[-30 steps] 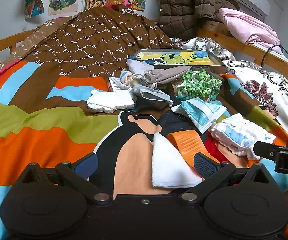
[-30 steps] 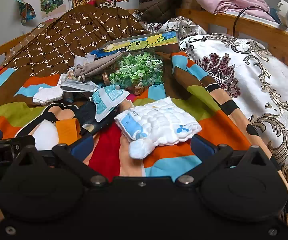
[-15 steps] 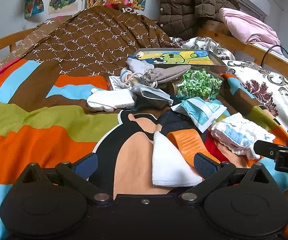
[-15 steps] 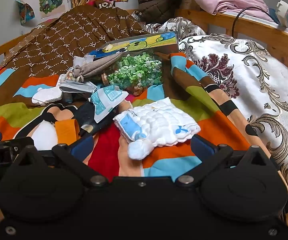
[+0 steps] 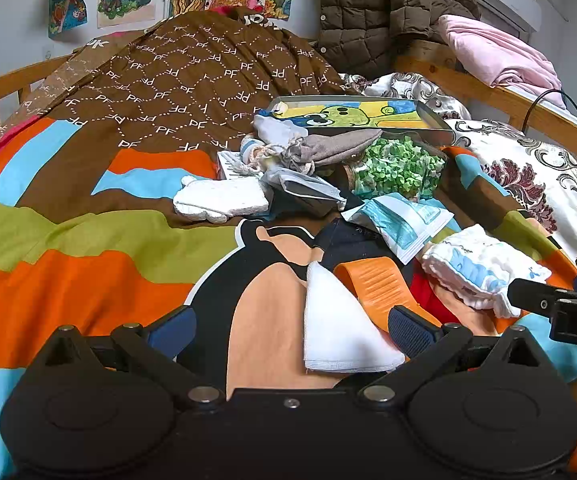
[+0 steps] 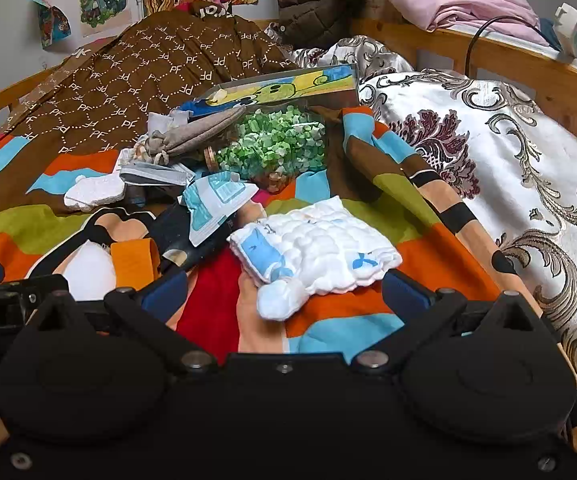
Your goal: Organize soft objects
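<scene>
Soft items lie piled on a striped bedspread (image 5: 68,264). My left gripper (image 5: 290,330) is open, low over the bed, with a folded white cloth (image 5: 340,328) and an orange strap (image 5: 380,288) between its fingers. My right gripper (image 6: 284,294) is open just in front of a white bubble-textured cloth with blue print (image 6: 316,246), which also shows in the left wrist view (image 5: 480,268). Farther back lie a white sock-like piece (image 5: 220,200), a grey drawstring pouch (image 5: 336,146) and a teal packet (image 5: 396,220).
A jar of green bits (image 5: 396,168) and a cartoon-lidded tin (image 5: 352,114) sit behind the pile. A brown patterned quilt (image 5: 192,88) rises at the back. A floral duvet (image 6: 508,168) and wooden bed rail (image 6: 528,64) lie to the right.
Both grippers have barely moved; the right wrist view has edged slightly closer to the bubble-textured cloth. Nothing was taken hold of or let go.
</scene>
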`<state>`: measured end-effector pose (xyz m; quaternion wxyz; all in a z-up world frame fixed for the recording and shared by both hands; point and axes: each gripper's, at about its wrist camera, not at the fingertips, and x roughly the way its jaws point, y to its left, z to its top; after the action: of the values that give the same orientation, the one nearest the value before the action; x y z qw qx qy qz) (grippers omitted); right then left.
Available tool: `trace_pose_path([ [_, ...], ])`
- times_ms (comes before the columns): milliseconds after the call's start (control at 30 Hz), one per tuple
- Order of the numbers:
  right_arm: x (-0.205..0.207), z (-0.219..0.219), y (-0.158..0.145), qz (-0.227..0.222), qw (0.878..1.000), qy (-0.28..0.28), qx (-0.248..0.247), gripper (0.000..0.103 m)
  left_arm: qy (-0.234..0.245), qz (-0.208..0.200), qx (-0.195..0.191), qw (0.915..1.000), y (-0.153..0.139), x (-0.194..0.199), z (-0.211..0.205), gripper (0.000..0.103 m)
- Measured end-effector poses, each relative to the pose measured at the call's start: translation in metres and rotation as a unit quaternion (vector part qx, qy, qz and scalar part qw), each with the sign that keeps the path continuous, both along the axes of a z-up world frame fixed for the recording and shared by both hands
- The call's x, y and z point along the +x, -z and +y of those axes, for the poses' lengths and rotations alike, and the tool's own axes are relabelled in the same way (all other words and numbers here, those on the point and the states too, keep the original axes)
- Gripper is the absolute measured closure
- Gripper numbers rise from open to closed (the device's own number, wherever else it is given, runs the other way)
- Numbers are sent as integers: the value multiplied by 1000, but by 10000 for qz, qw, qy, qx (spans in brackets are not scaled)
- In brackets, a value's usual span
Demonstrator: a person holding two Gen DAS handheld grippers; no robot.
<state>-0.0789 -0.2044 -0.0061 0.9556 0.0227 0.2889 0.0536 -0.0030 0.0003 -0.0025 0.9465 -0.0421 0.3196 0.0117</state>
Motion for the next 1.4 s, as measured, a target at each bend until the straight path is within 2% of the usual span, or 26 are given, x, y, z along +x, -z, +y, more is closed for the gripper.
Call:
trace_pose_path([
  [1400,2,3,-1,-69,10000,-38,-29,0,88,-35,82,9999,0,4,-3,1],
])
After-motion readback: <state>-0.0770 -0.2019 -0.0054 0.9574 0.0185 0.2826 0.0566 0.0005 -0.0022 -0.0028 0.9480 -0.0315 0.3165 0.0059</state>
